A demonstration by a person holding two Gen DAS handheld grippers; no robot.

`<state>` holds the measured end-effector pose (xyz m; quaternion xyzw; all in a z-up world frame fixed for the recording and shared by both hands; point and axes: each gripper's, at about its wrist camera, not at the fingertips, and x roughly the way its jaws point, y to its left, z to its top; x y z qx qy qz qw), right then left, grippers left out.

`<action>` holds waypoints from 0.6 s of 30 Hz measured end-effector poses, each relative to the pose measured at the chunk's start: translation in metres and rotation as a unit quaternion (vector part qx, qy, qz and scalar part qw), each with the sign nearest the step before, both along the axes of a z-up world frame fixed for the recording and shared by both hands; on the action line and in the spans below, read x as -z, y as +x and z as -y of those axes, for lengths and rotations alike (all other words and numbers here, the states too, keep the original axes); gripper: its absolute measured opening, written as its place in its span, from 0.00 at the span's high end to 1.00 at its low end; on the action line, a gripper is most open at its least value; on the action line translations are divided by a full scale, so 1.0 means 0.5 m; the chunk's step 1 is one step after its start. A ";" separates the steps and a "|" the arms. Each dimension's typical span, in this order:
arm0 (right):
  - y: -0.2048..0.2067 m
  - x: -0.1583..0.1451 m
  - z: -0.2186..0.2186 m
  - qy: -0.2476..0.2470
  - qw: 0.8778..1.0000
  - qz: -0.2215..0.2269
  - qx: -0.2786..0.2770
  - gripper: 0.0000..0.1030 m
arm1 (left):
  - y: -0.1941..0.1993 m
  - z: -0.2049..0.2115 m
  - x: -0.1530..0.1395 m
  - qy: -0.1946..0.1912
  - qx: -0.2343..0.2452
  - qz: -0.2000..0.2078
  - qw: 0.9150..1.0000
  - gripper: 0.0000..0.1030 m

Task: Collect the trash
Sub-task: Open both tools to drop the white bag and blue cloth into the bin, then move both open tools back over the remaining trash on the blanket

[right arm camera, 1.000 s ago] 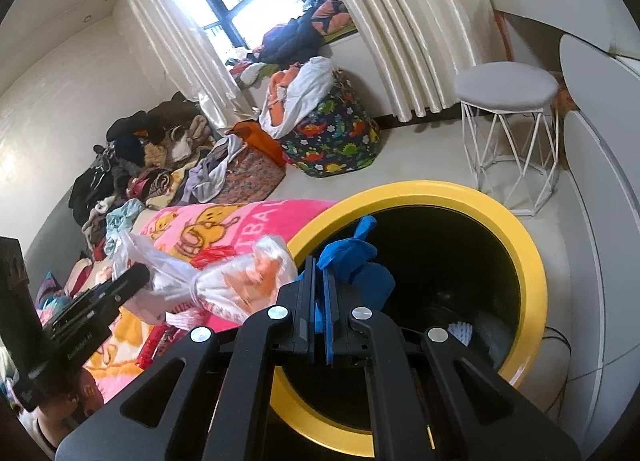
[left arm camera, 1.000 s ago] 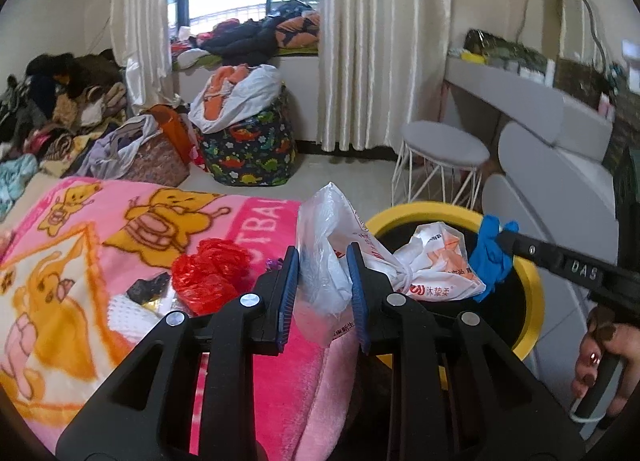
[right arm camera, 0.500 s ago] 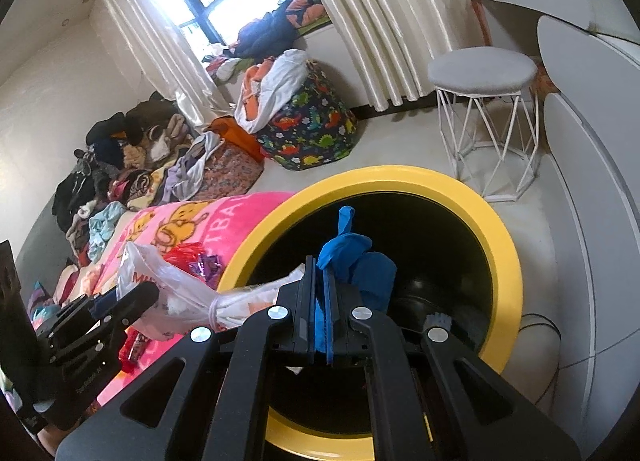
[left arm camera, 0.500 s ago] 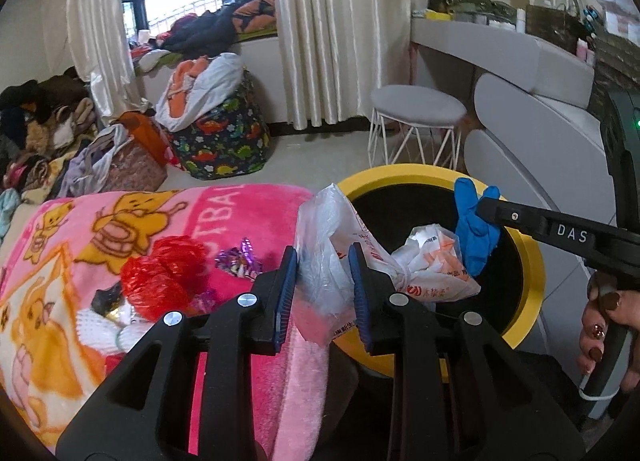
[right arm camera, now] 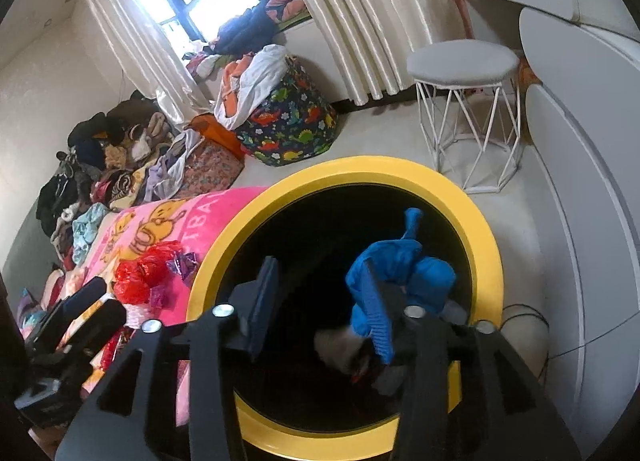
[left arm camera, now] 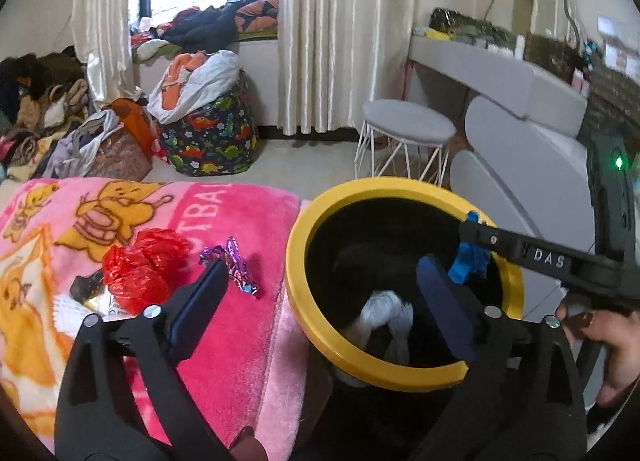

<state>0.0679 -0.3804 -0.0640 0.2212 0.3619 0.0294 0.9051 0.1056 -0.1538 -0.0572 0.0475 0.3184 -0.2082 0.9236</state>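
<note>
A black bin with a yellow rim [left arm camera: 400,375] [right arm camera: 400,171] stands beside the pink blanket. My left gripper [left arm camera: 320,301] is open and empty over the bin's left rim. A white plastic bag [left arm camera: 384,311] lies inside the bin. My right gripper [right arm camera: 320,309] is open above the bin; a blue glove [right arm camera: 400,265] clings to its right finger and hangs over the opening. It also shows in the left wrist view [left arm camera: 468,261]. A red plastic bag [left arm camera: 140,269] [right arm camera: 144,273] and a purple foil wrapper [left arm camera: 232,265] [right arm camera: 182,263] lie on the blanket.
The pink cartoon blanket [left arm camera: 120,221] holds more scraps at its left. A grey stool [left arm camera: 408,129] with white wire legs, a dinosaur-print bag [left arm camera: 208,141], clothes piles [left arm camera: 48,121] and a grey vanity [left arm camera: 520,101] surround the bin.
Both grippers have opened. The white plastic bag left my left gripper and dropped into the bin. The blue glove is loose in the opened right gripper.
</note>
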 end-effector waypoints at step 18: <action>-0.010 -0.063 -0.071 -0.049 0.996 0.060 -0.040 0.38 | -0.018 -0.104 -0.049 -0.052 -0.065 0.031 0.996 0.11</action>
